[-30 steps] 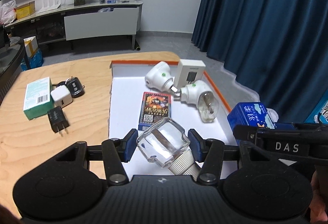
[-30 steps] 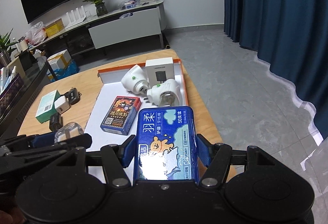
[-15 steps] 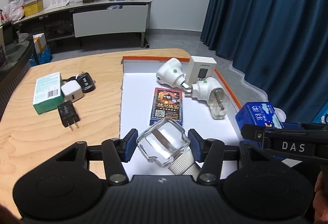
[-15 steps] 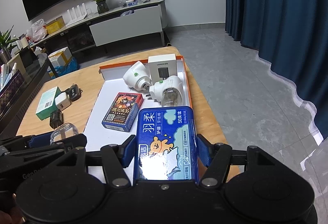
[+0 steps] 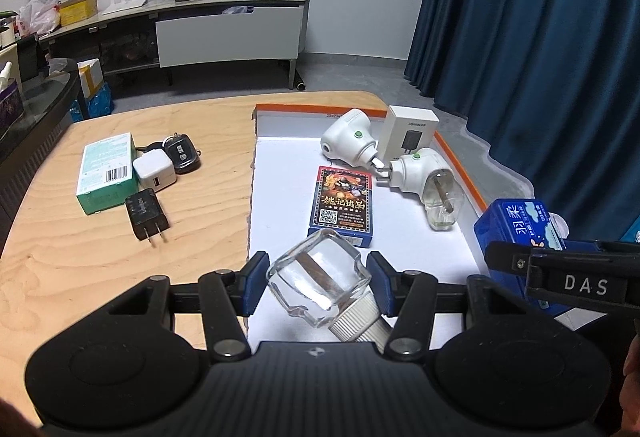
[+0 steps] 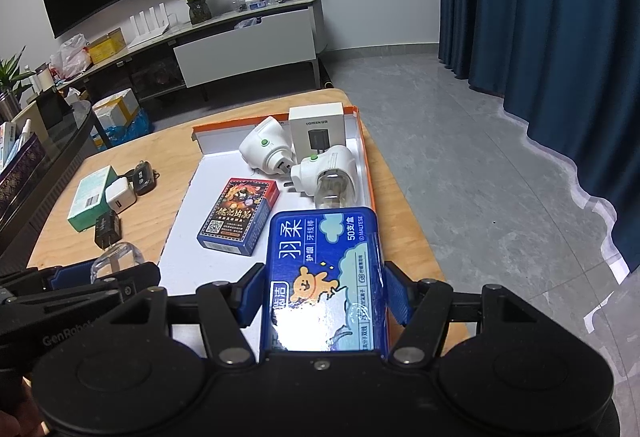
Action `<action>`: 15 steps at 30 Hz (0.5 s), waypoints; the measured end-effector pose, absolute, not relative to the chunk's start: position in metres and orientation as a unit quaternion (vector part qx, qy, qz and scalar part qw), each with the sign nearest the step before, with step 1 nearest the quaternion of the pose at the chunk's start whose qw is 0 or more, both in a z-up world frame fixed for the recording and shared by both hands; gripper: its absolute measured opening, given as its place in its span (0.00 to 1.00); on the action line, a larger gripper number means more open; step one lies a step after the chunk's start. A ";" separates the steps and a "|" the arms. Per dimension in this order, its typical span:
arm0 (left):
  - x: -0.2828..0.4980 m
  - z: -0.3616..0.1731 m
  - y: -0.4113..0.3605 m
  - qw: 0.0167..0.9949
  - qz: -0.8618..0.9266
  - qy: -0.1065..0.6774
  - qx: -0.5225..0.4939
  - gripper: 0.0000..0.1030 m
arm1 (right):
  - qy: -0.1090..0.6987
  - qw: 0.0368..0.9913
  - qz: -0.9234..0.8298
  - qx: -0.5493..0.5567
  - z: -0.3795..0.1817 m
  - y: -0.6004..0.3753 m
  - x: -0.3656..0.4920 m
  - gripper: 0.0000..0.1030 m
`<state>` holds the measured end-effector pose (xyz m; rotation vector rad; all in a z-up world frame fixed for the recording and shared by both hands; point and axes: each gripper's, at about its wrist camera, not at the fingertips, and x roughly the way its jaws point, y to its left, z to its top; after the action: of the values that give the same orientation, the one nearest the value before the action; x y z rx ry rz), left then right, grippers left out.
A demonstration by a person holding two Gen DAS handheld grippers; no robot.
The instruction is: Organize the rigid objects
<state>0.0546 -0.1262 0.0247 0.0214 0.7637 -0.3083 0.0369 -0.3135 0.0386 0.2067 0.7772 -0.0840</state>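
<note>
Materials and finishes, tabletop lot

Pale wood table (image 5: 120,269), visible grain, matt; clear glossy glass bottle (image 5: 318,279) with ribbed white plastic cap; glossy blue film-wrapped box (image 6: 324,277), glare on top; matt white tray (image 5: 280,177), orange rim; smooth white plastic plug-in units (image 5: 348,141); printed card box (image 5: 342,205).

Left claw gripping a clear glass bottle over the white tray

The left claw (image 5: 316,287) clamps a clear glass bottle (image 5: 318,277), ribbed white cap toward the camera, above the orange-rimmed tray (image 5: 280,173) on the wooden table (image 5: 100,261). A card box (image 5: 344,203) lies just beyond; the right claw (image 5: 560,273) holds a blue box (image 5: 516,225).
</note>
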 end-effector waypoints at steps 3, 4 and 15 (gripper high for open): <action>0.055 0.025 -0.126 0.916 -0.150 0.371 0.010 0.52 | 0.378 0.919 -0.041 0.101 0.038 -0.313 0.037 0.72; 0.055 0.025 -0.126 0.916 -0.152 0.372 0.008 0.52 | 0.378 0.919 -0.041 0.100 0.038 -0.313 0.037 0.72; 0.056 0.024 -0.124 0.915 -0.152 0.373 0.004 0.52 | 0.382 0.918 -0.036 0.098 0.038 -0.311 0.039 0.72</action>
<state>0.0564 -0.1236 0.0241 0.0075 0.7674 -0.3119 0.0389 -0.3112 0.0377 0.2012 0.7855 -0.0736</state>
